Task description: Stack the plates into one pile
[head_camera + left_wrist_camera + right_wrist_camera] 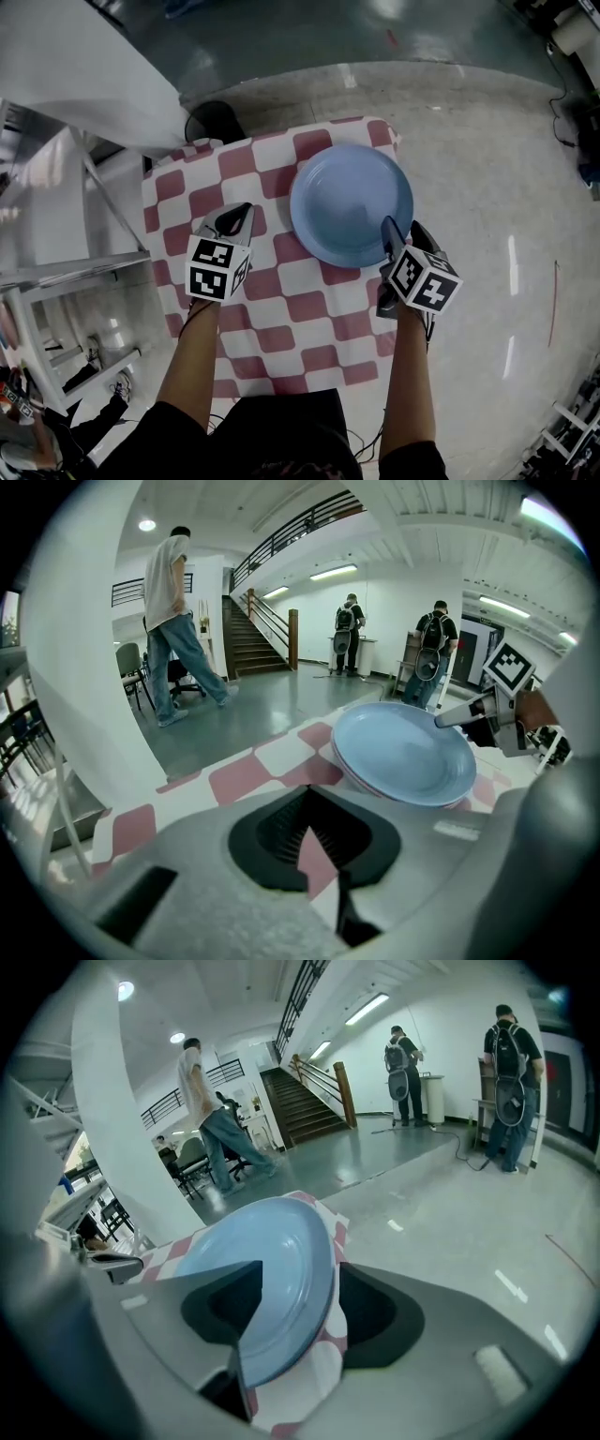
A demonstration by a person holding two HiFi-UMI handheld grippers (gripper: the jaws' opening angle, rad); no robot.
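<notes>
A light blue plate lies on the far right part of the red-and-white checked table. In the left gripper view a second rim shows under it, so it tops a small pile. My right gripper stands open at the plate's near right rim. One finger is over the plate and the other is outside it, and the pads do not press. My left gripper is shut and holds nothing. It hovers over the cloth to the left of the plate.
A white metal shelf frame and a white column stand close on the left. A dark round object sits on the floor past the table's far edge. Several people stand or walk on the glossy floor near a staircase.
</notes>
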